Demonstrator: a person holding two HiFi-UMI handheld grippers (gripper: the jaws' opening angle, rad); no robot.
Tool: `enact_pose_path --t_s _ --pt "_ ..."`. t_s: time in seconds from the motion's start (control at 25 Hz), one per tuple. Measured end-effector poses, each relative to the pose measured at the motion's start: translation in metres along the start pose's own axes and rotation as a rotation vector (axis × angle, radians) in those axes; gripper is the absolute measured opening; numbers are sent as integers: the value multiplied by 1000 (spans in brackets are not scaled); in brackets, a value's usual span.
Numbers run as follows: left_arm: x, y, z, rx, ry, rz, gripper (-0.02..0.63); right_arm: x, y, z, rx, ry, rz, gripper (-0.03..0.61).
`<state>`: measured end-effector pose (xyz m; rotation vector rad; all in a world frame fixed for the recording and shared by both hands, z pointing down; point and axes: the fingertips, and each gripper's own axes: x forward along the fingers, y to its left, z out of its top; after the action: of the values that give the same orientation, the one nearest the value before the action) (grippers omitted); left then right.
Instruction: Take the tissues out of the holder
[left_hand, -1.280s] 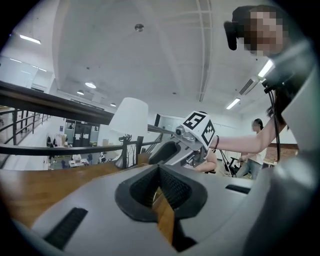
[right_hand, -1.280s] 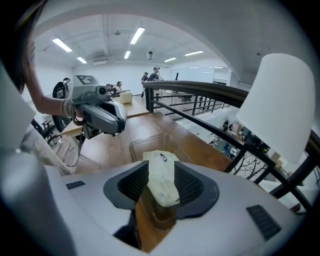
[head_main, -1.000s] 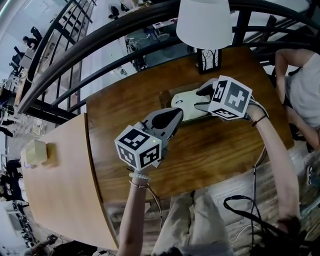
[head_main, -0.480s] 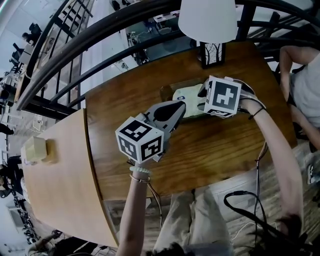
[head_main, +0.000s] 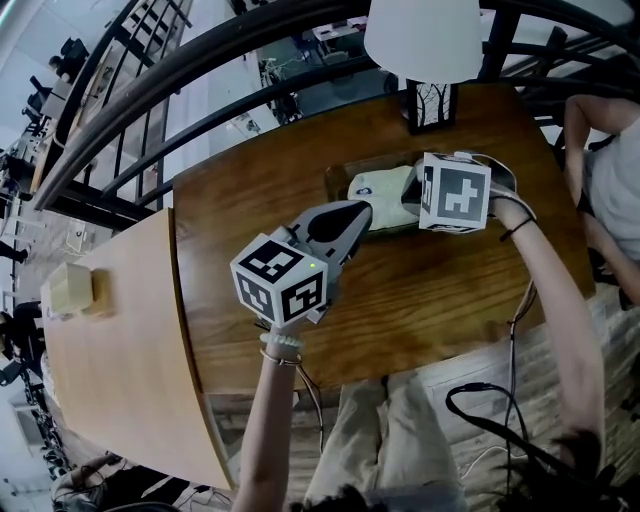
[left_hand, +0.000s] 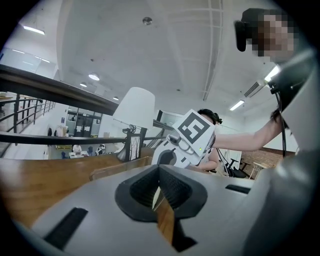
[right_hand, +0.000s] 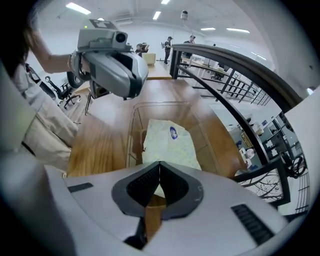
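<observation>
one wood table bears the holder; the tissues lie inside it; the right gripper has just closed, pinching the tissues' near edge; the left gripper is clenched on nothing, beside the holder

Dark wooden table, lamp (white shade), curved black railing behind.

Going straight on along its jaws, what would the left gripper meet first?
Most likely the clear holder's near wall, with the tissue pack just inside; the left gripper's tips sit close to it. Depth is unclear.
</observation>
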<state>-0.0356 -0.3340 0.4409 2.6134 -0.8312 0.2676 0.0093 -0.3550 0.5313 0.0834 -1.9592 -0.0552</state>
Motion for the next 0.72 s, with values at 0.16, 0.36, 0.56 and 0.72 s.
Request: enact_pose_path --t_s 0.16,0.36,0.56,0.72 --pt "-4 2 2 -9 -12 11 8 -16 -9 11 21 -66 -18 11" --pt "-6 2 10 -12 -32 17 8 -35 -15 20 52 -143 -33 11" --pt "-9 1 22 3 -51 21 8 -56 -25 28 73 -209 -74 11" --pt "-12 -3 33 21 -69 18 8 -75 -29 33 90 -265 -94 11"
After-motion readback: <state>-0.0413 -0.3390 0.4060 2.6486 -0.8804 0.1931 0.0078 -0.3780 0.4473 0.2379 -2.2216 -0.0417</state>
